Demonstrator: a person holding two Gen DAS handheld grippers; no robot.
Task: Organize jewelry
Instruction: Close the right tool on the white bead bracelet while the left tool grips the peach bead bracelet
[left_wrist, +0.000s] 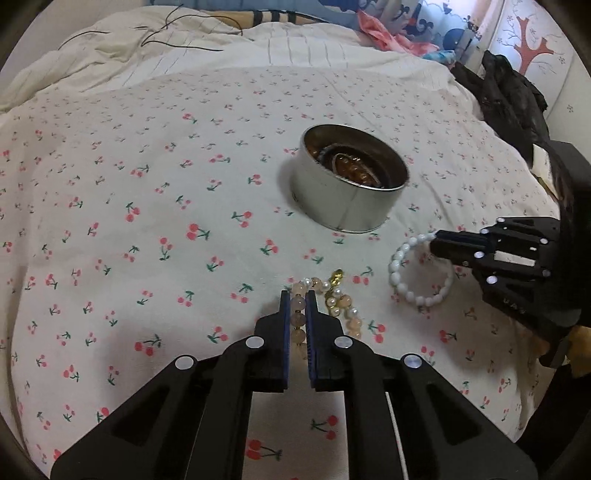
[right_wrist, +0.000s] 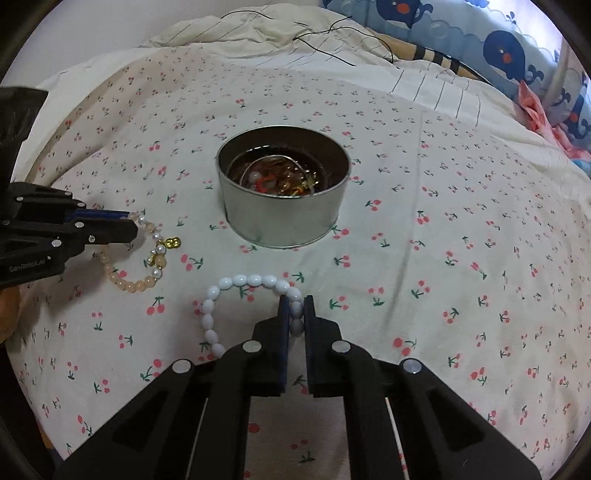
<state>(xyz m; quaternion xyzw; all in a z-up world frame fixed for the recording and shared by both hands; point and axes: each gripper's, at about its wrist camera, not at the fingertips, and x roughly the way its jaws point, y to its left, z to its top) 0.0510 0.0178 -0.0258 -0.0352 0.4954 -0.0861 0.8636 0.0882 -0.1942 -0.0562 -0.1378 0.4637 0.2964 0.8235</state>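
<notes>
The left hand-held gripper (left_wrist: 296, 301) pinches a peach bead bracelet (left_wrist: 332, 302) on the bed (left_wrist: 147, 221); a round tin (left_wrist: 351, 199) sits beyond.

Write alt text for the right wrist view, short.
The right gripper is closed on a white bead bracelet lying on a cherry-print bedsheet. Ahead sits an open round metal tin with jewelry inside; at left, the left gripper pinches a peach bead bracelet with a gold charm.
</notes>
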